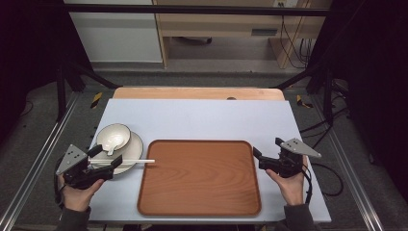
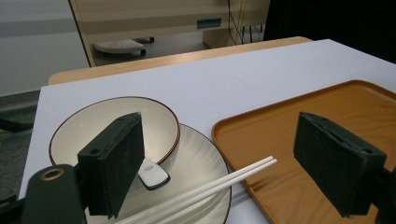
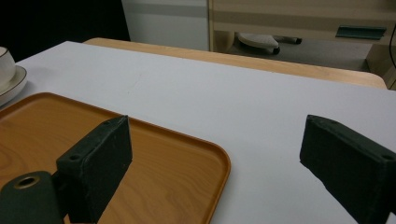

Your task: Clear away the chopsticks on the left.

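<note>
Chopsticks (image 1: 129, 161) lying near the table's (image 1: 202, 115) left edge, across the front of the plate (image 1: 131, 153), tips resting on the tray's (image 1: 199, 202) left rim. Long axis running left to right, straight ahead of the left gripper (image 1: 107, 160), just beyond its pads and between the lines of the jaws in the left gripper view. Jaws spread wide, gripping nothing. Left hand (image 1: 79, 195) low, close to the front-left corner, aimed level toward the plate and bowl (image 1: 113, 136). Right gripper (image 1: 260, 153) well apart at the tray's right side, jaws likewise parted and empty.
</note>
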Motion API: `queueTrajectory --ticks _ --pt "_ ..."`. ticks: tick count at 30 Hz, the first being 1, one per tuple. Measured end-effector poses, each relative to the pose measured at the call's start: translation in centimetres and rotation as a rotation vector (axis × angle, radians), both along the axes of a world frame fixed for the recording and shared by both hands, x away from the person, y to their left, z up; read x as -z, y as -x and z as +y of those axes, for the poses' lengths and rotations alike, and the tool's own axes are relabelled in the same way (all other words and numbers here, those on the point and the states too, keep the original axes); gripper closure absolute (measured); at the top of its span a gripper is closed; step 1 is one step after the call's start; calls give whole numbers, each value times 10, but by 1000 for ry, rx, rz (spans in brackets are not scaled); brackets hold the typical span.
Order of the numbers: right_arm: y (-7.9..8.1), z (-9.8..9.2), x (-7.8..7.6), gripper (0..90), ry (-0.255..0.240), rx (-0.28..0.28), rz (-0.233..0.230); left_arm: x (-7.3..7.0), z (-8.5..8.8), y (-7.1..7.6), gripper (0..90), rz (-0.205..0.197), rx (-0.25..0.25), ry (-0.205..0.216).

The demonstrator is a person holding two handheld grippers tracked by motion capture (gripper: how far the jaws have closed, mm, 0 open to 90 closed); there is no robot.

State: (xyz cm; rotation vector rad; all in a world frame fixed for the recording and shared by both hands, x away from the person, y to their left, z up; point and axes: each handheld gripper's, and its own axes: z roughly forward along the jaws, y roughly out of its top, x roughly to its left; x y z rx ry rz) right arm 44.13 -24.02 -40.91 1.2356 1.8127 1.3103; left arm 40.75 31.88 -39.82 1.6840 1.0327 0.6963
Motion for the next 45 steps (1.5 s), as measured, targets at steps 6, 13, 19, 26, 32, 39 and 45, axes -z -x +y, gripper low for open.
queueTrajectory --ticks 6,13,19,26,32,39,45 --pt "0 0 1 97 4 -1 9 1 1 2 165 4 10 -8" --pt "-1 4 1 100 13 1 10 3 9 1 183 26 40 -39" --pt "0 5 0 101 10 -6 13 2 21 4 195 53 83 -63" --pt "-1 9 0 104 15 -16 15 7 32 4 220 132 137 -165" --pt "-1 11 1 107 19 -23 20 18 33 -5 272 184 156 -213" --pt "-2 12 3 111 22 -27 20 33 35 -16 380 228 146 -266" --pt "-5 17 5 111 35 -35 33 42 37 -28 449 241 138 -317"
